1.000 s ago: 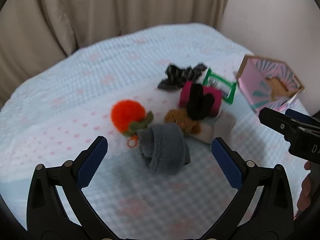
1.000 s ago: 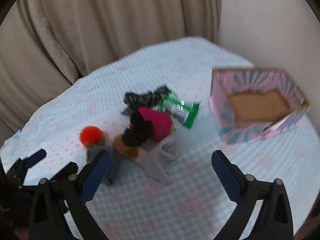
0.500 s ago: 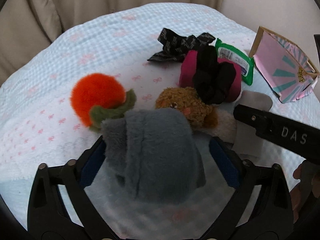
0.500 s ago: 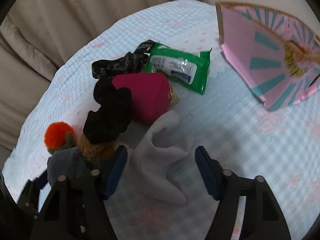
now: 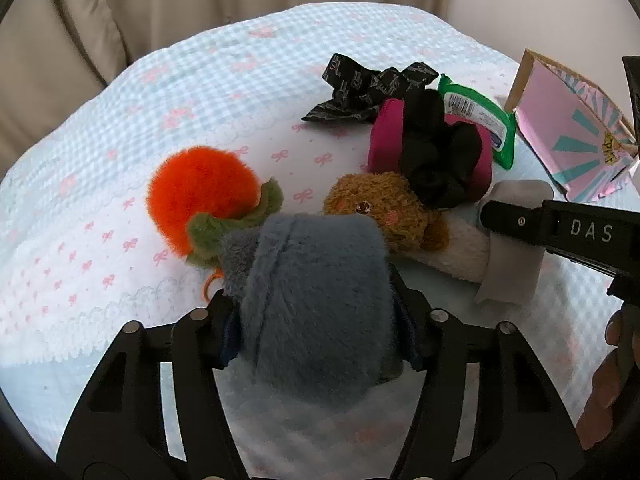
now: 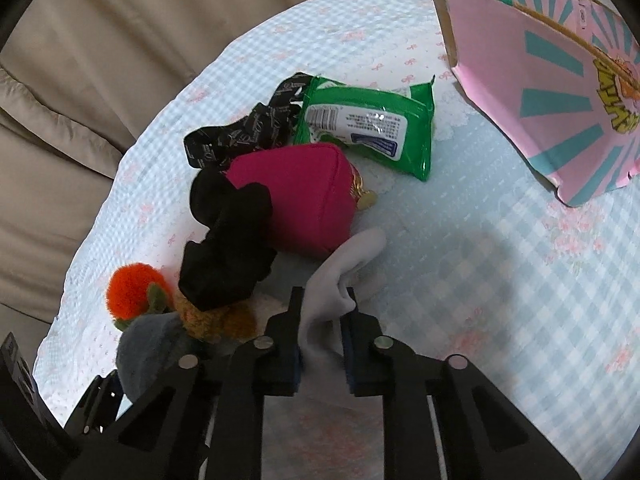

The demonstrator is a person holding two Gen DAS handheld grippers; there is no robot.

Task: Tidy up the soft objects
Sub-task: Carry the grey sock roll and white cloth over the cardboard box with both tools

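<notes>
Left-wrist view shows our left gripper (image 5: 320, 320) jaws pinching the grey plush roll (image 5: 316, 304) while our right gripper (image 6: 323, 328) jaws pinch a pale grey cloth (image 6: 340, 276), nothing seemingly boxed in the pink box (image 6: 552, 80) yet.

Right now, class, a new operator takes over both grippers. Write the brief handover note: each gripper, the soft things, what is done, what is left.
Left gripper: shut on the grey fuzzy plush.
Right gripper: shut on the pale grey cloth.
On the bedspread: orange pompom, brown bear plush, black scrunchie draped over the magenta pouch, black ribbon, green wipes pack.
Pink box stands at right; its inside is not visible.
Done: two grasps. Left: placing everything, probably into the box.
</notes>
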